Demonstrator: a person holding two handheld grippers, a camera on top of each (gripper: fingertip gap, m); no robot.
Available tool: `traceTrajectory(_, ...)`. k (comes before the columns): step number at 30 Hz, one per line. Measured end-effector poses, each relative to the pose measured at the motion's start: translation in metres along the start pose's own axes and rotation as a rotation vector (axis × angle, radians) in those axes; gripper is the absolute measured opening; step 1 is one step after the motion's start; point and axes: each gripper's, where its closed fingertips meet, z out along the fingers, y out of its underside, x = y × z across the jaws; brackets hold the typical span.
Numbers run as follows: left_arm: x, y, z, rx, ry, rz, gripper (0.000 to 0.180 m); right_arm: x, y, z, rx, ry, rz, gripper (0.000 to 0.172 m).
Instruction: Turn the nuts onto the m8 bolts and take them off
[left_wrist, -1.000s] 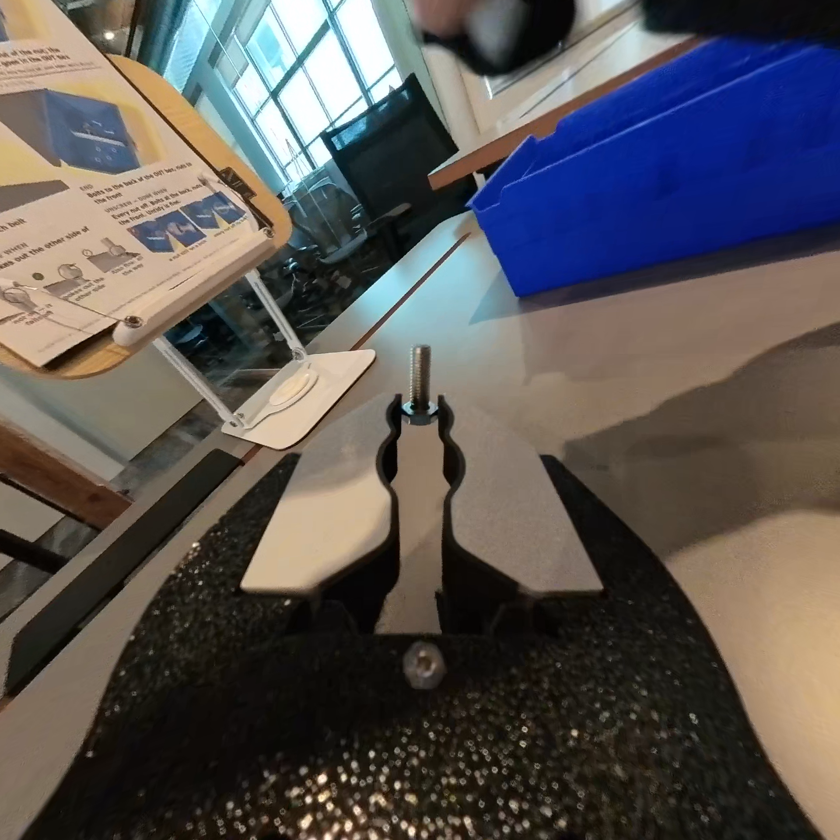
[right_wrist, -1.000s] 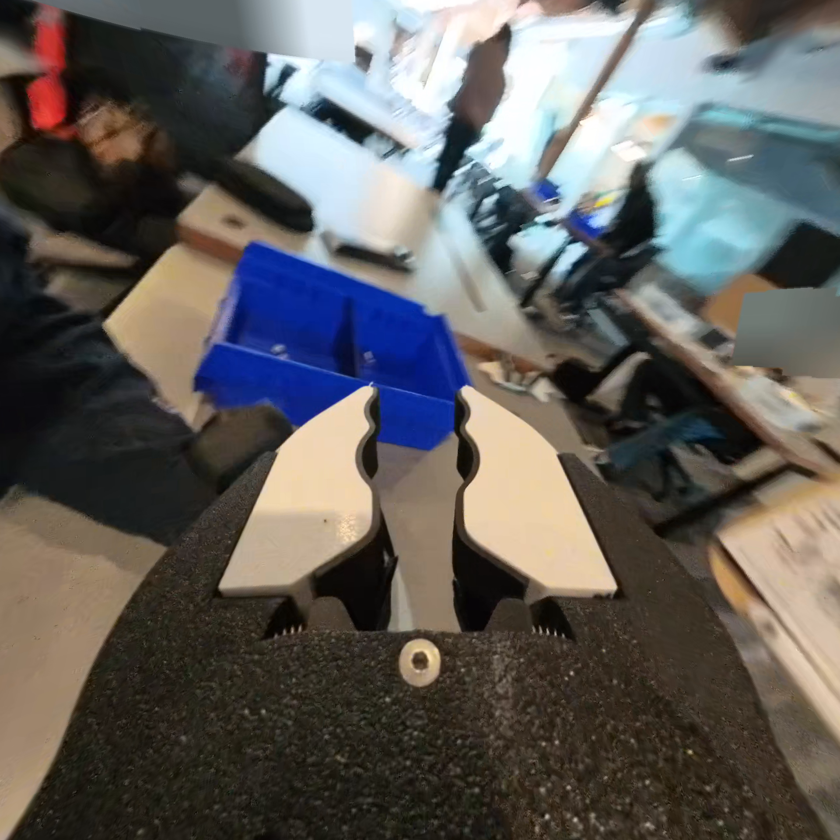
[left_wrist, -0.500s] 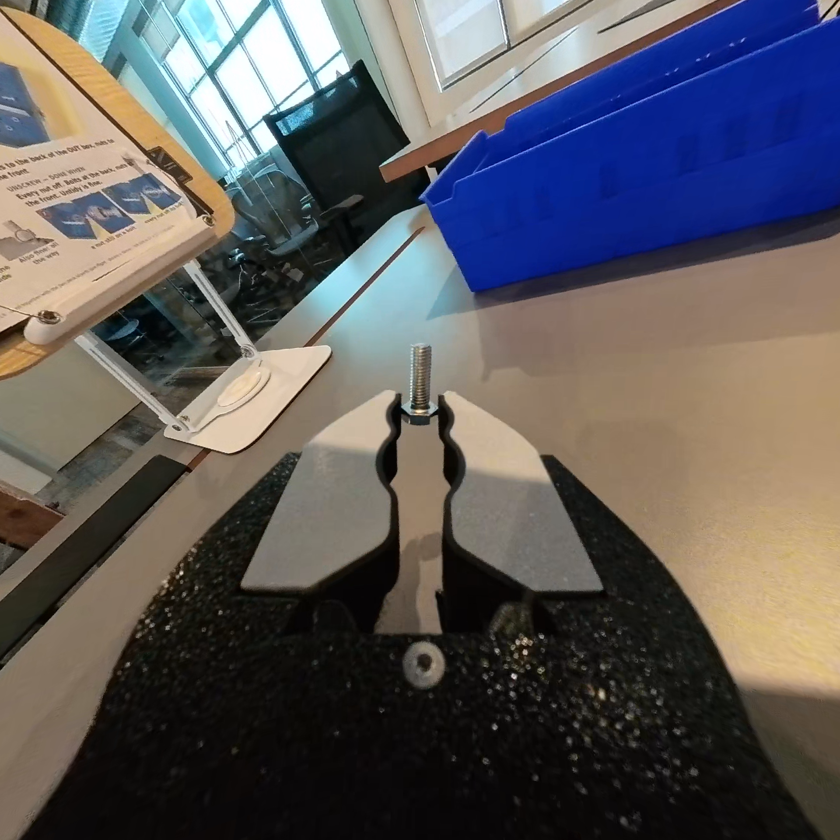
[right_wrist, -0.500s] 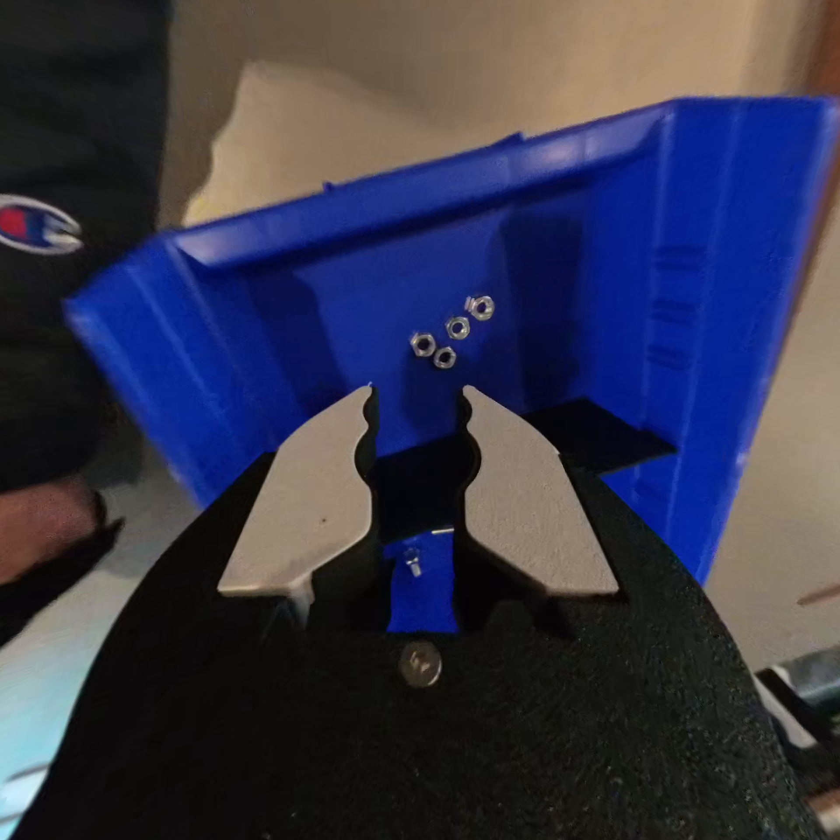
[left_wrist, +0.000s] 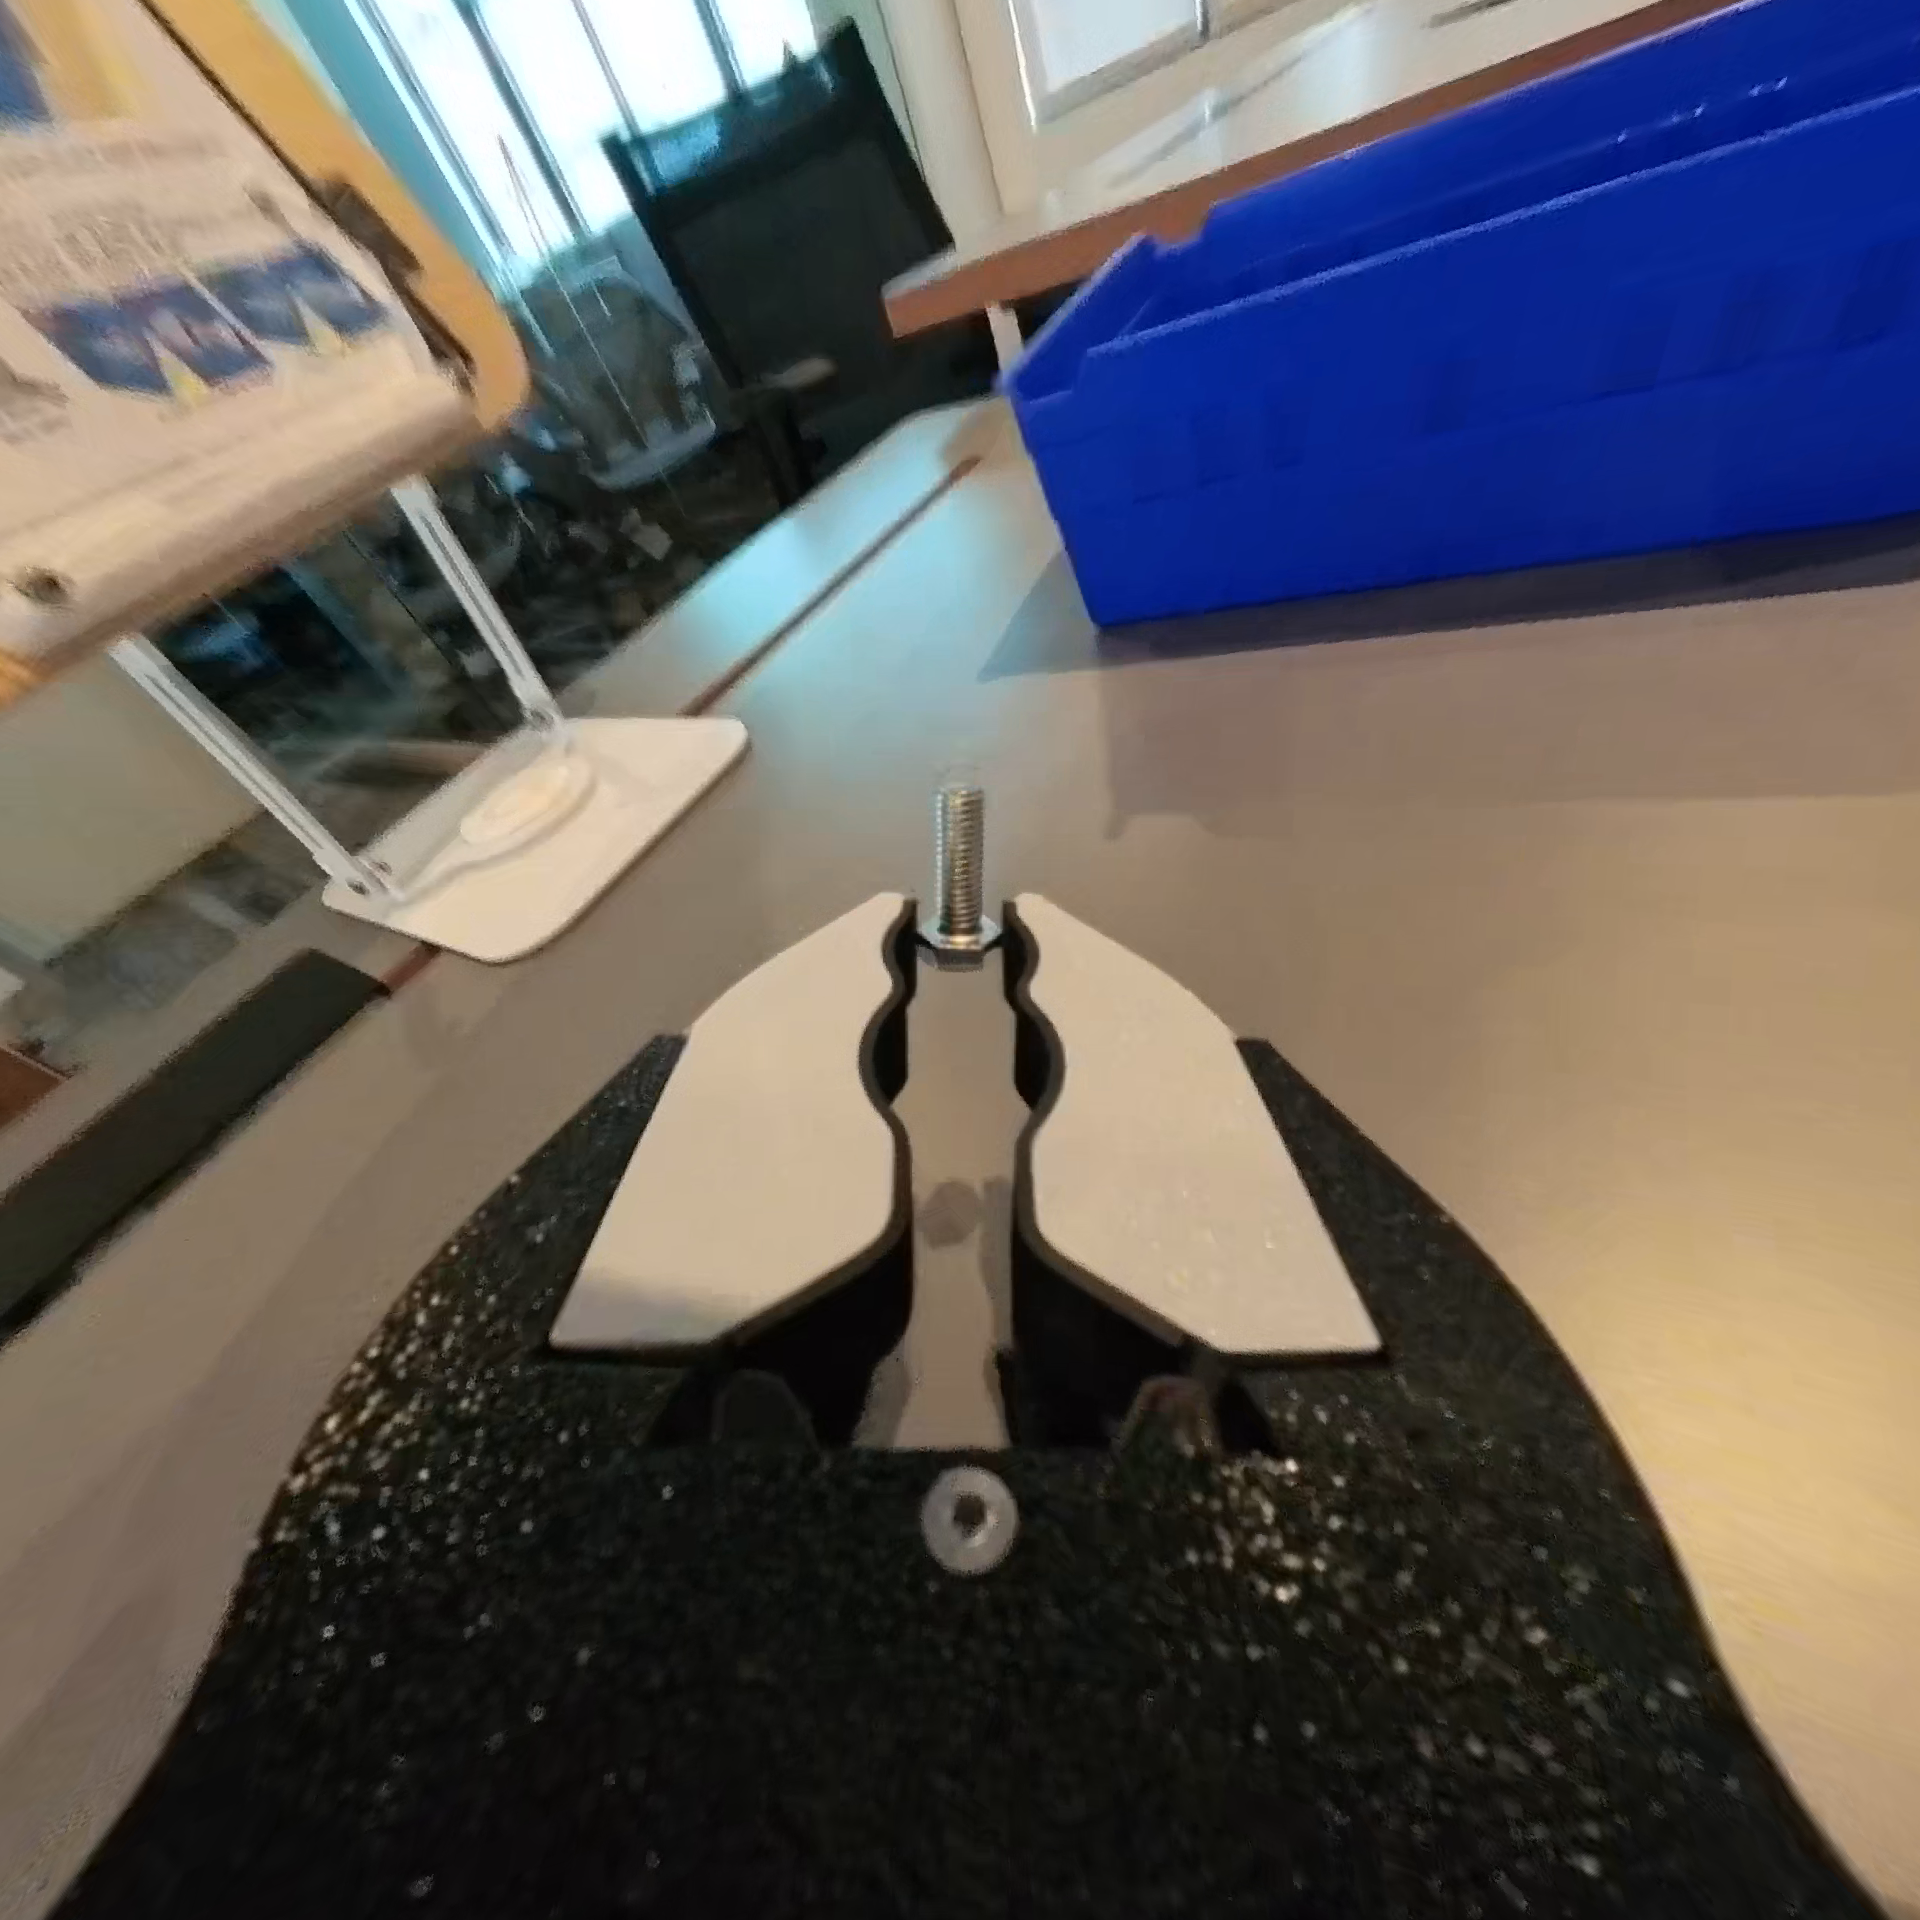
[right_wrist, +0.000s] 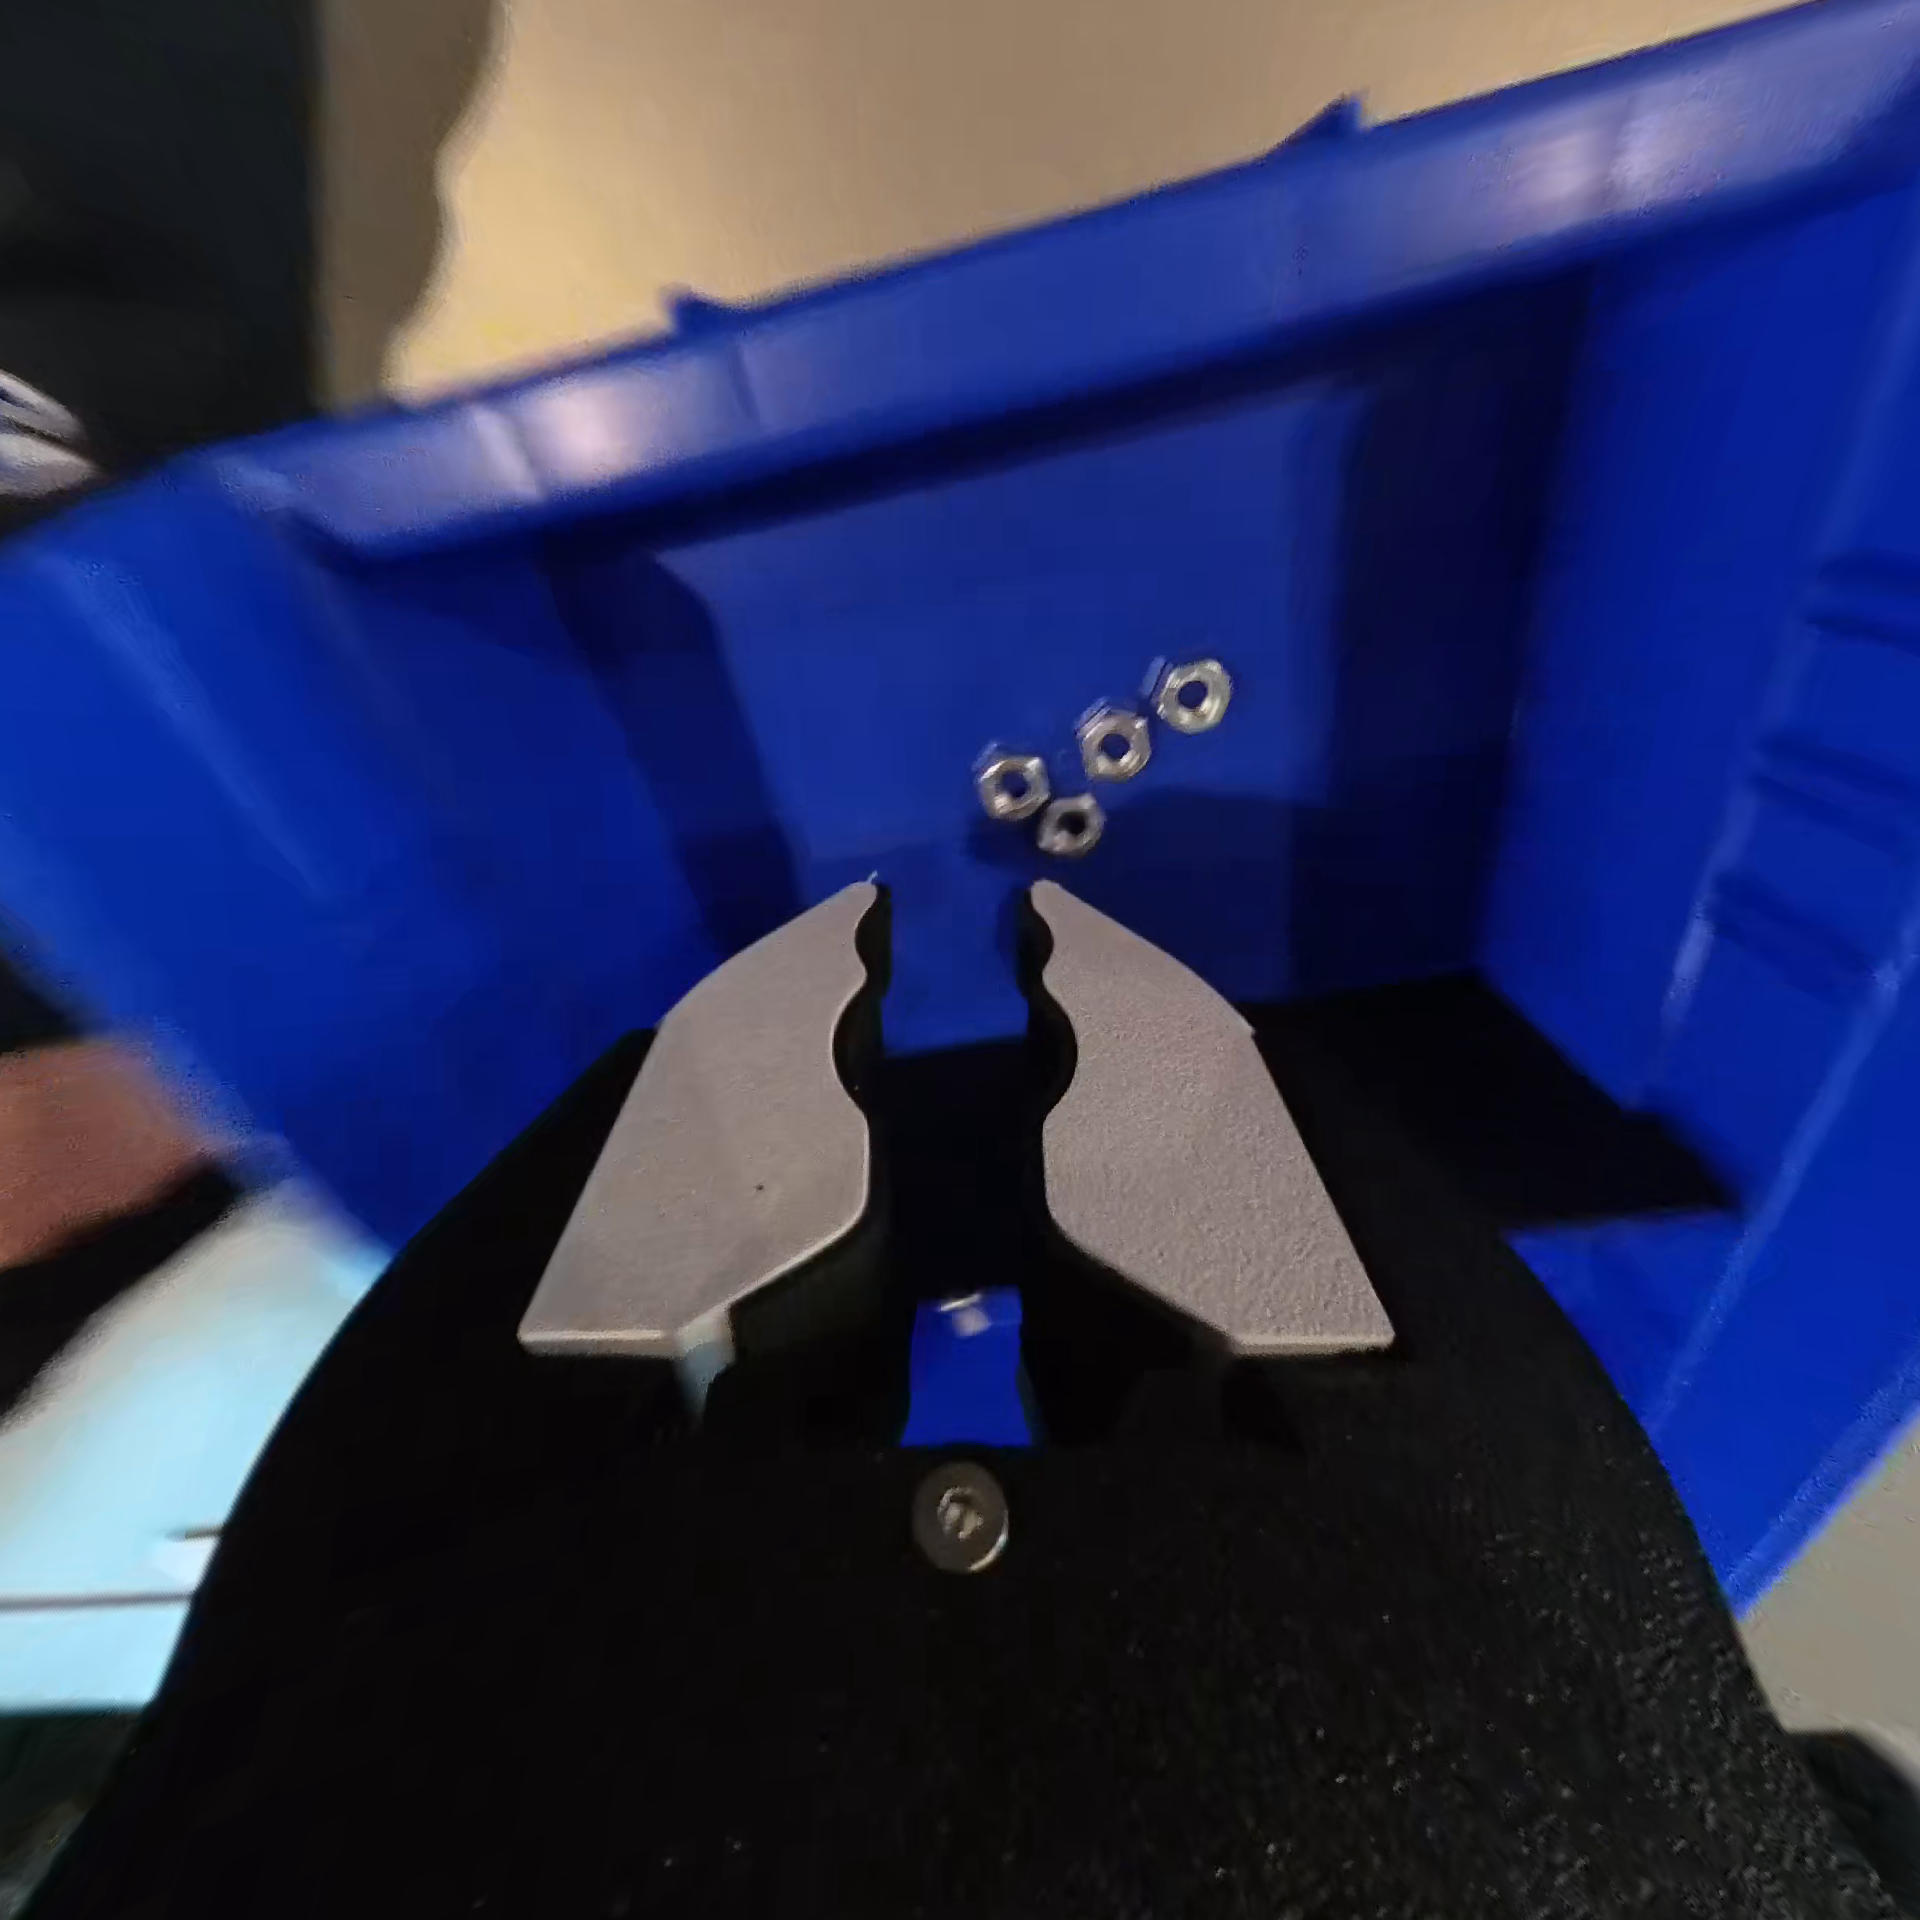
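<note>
My left gripper (left_wrist: 958, 933) is shut on the hex head of a silver bolt (left_wrist: 959, 868). The bolt stands upright with its bare threaded shaft pointing up, just above the grey table (left_wrist: 1455, 935). My right gripper (right_wrist: 954, 902) is open and empty, pointing down into a blue bin (right_wrist: 1039, 343). Several silver nuts (right_wrist: 1101, 758) lie in a small cluster on the bin floor, just beyond and a little right of my right fingertips, with a gap between them and the fingers.
Blue bins (left_wrist: 1507, 395) stand on the table at the back right in the left wrist view. A white stand (left_wrist: 551, 831) holding an instruction board (left_wrist: 187, 312) sits at the left. A person's hand (right_wrist: 94, 1143) shows at the left of the right wrist view. The left gripper's tips are roughly 35 cm from the right gripper's.
My right gripper has swung from looking across the room to pointing down into the blue bin, has come closer to the nuts, and its jaws have narrowed. My left gripper still holds the bolt.
</note>
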Motion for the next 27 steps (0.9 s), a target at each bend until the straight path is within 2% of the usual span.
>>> traceTrajectory(2,0.005,0.014,0.003,-0.126,0.09,-0.102,0.015,-0.013,0.0,-0.025,0.054,0.009,0.095,0.023)
traceTrajectory(4,0.005,0.034,0.001,-0.273,0.142,-0.192,0.015,-0.025,0.01,-0.058,0.088,0.096,0.195,0.024)
traceTrajectory(8,-0.006,0.055,-0.009,-0.402,0.127,-0.291,0.015,-0.058,0.042,-0.13,0.198,0.422,0.491,0.028)
traceTrajectory(12,-0.007,0.067,-0.006,-0.43,0.127,-0.314,0.012,-0.122,0.086,-0.172,0.234,0.805,0.819,0.03)
traceTrajectory(14,-0.004,0.072,-0.004,-0.437,0.129,-0.331,0.009,-0.159,0.098,-0.177,0.301,0.98,0.961,0.03)
traceTrajectory(17,-0.005,0.076,-0.003,-0.466,0.111,-0.308,0.009,-0.208,0.109,-0.163,0.401,1.192,1.119,0.03)
traceTrajectory(21,-0.01,0.069,-0.006,-0.435,0.068,-0.271,0.029,-0.257,0.123,-0.14,0.487,1.438,1.249,0.036)
traceTrajectory(24,-0.022,0.038,-0.02,-0.322,0.002,-0.297,0.052,-0.292,0.133,-0.142,0.514,1.677,1.276,0.036)
traceTrajectory(27,-0.014,-0.016,-0.056,-0.12,0.008,-0.289,0.071,-0.316,0.134,-0.133,0.629,1.804,1.278,0.036)
